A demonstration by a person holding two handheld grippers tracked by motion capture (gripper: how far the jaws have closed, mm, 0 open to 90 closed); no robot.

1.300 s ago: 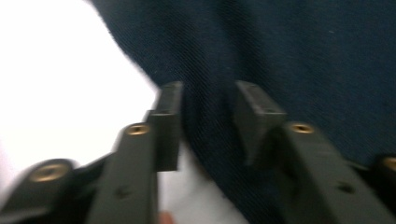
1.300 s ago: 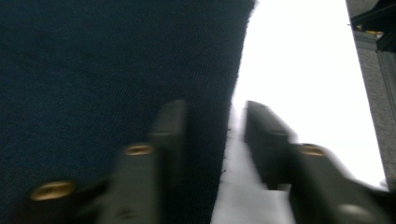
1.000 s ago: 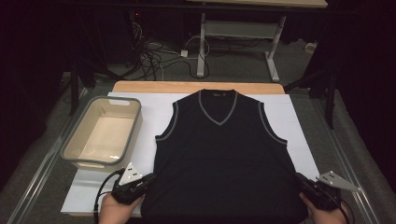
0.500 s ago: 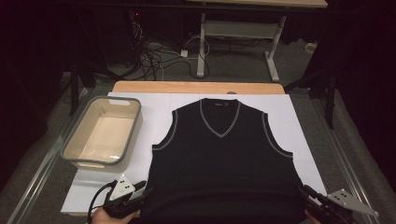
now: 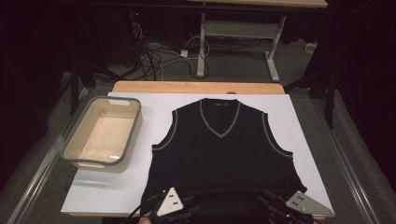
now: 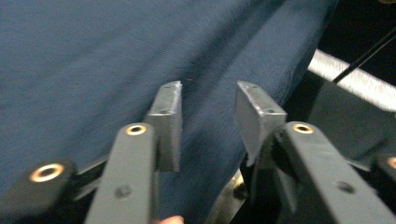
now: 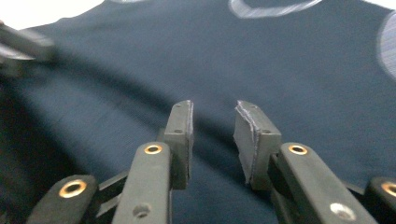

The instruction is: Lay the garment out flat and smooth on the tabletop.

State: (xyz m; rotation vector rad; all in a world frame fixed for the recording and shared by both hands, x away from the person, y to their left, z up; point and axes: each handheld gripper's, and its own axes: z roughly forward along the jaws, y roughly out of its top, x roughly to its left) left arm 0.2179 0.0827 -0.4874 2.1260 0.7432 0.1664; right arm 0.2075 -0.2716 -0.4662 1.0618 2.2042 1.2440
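A dark sleeveless V-neck vest [image 5: 222, 149] with grey trim lies flat on the white board [image 5: 112, 191], its hem bunched at the near edge. My left gripper [image 5: 195, 205] sits low over the hem left of centre. Its jaws have just opened and hover over the cloth [image 6: 93, 56] without pressing it, as the left gripper view [image 6: 208, 100] shows. My right gripper [image 5: 265, 199] is over the hem right of centre. Its jaws have also just opened, and the right gripper view [image 7: 212, 121] shows them apart above the vest [image 7: 233, 51] with nothing pinched.
A beige basin with a grey rim [image 5: 70, 144] stands on the left of the board, beside the vest. A wooden table edge [image 5: 187, 87] runs behind the board. Cables [image 5: 159, 51] and a desk frame [image 5: 201, 42] lie on the floor beyond.
The vest has slid toward the near edge. Both grippers moved from the vest's outer hem corners in toward the middle. Their jaws went from shut to open, letting the hem go.
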